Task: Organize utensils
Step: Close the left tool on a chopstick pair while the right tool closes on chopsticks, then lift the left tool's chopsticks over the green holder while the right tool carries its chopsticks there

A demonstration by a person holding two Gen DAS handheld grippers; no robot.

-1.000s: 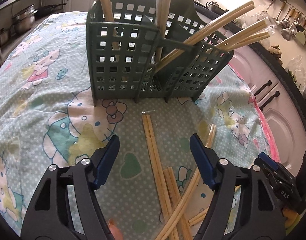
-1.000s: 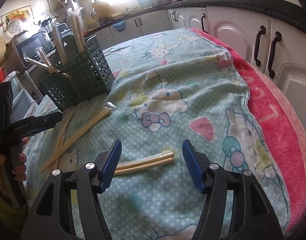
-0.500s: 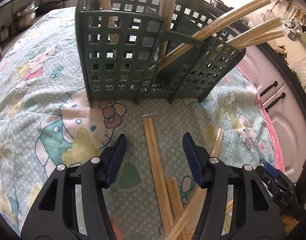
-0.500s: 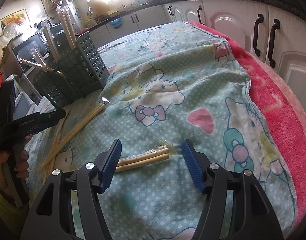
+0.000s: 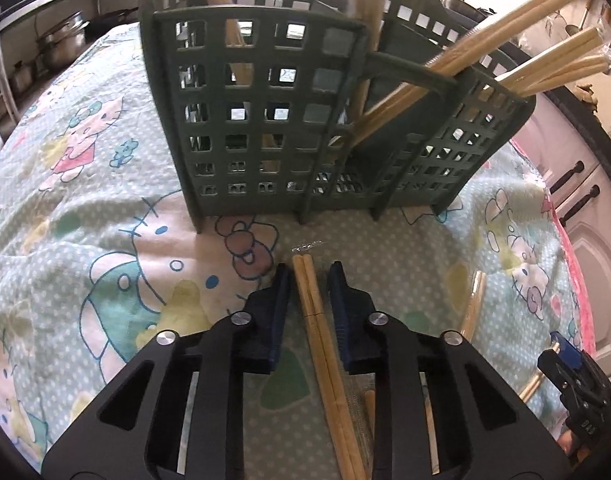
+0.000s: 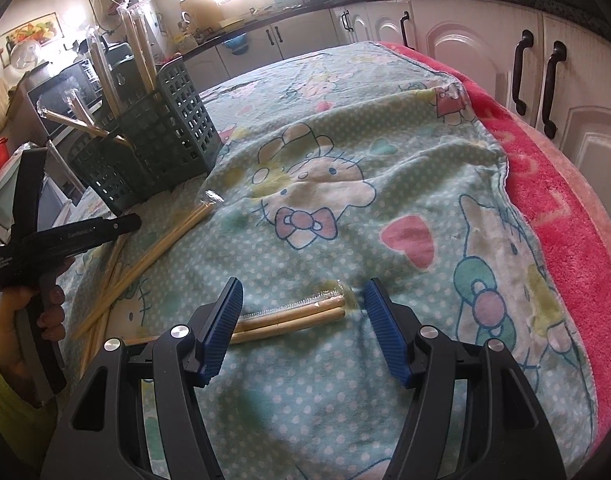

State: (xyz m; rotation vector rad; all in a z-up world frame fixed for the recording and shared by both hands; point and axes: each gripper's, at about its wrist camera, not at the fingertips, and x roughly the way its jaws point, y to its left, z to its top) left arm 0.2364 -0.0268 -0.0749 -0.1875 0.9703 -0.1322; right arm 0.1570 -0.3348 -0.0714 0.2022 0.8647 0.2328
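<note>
A pair of wooden chopsticks (image 5: 311,300) in a clear wrapper lies on the patterned cloth, pointing at the dark green slotted caddy (image 5: 265,120). My left gripper (image 5: 309,272) straddles its far end. The jaws are closing, with a thin gap still showing on the right side. Several wrapped chopstick pairs stand or lean in the caddy (image 6: 161,136). My right gripper (image 6: 303,292) hangs open over another wrapped pair (image 6: 293,318) that lies crosswise on the cloth, not touching it.
More loose chopsticks (image 6: 145,256) lie fanned on the cloth between the caddy and a hand (image 6: 49,312) on the left tool. A pink towel (image 6: 565,216) covers the table's right edge, beside white cabinets (image 6: 545,80). Pots (image 5: 61,48) stand far left.
The left gripper has moved forward and down toward the caddy, and its jaws have narrowed around the chopstick pair. The right gripper has stayed put, open.
</note>
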